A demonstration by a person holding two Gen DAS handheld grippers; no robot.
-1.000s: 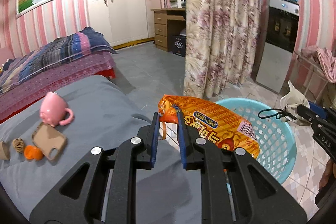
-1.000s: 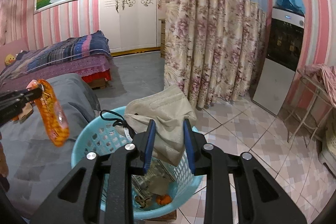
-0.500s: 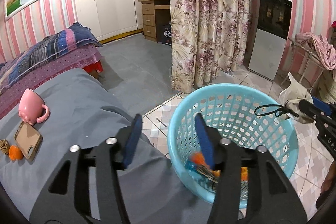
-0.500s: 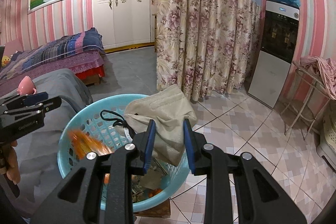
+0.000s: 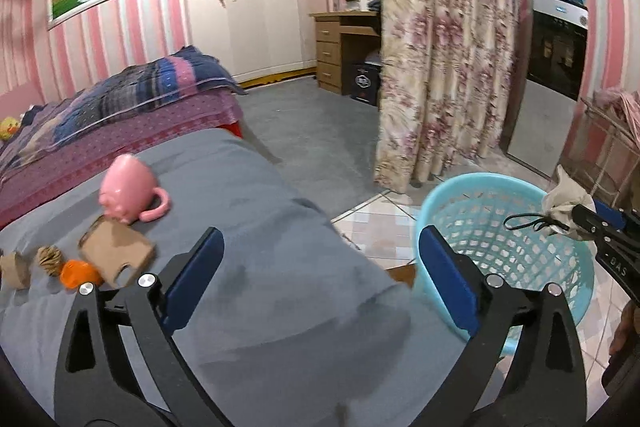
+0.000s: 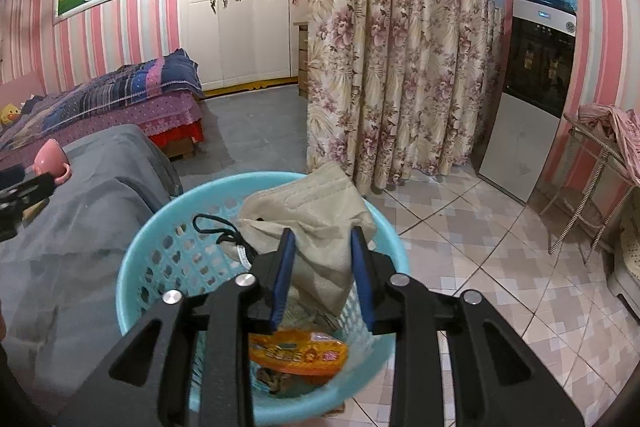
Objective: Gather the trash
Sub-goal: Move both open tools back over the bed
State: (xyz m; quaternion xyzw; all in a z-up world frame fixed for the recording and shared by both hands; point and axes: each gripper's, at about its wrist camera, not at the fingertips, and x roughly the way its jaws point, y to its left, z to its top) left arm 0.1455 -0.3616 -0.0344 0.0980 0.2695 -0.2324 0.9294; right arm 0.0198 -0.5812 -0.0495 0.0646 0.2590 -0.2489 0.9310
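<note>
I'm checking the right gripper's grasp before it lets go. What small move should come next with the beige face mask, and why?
Probably open the right gripper. It is shut on the beige face mask, which hangs directly over the blue basket, above the orange snack wrapper already inside. Released here, the mask should drop in. The left gripper is open and holds nothing.

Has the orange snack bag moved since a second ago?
Yes. The orange snack bag has left the left gripper, now open, and dropped into the blue basket, under the right gripper's beige mask.
</note>
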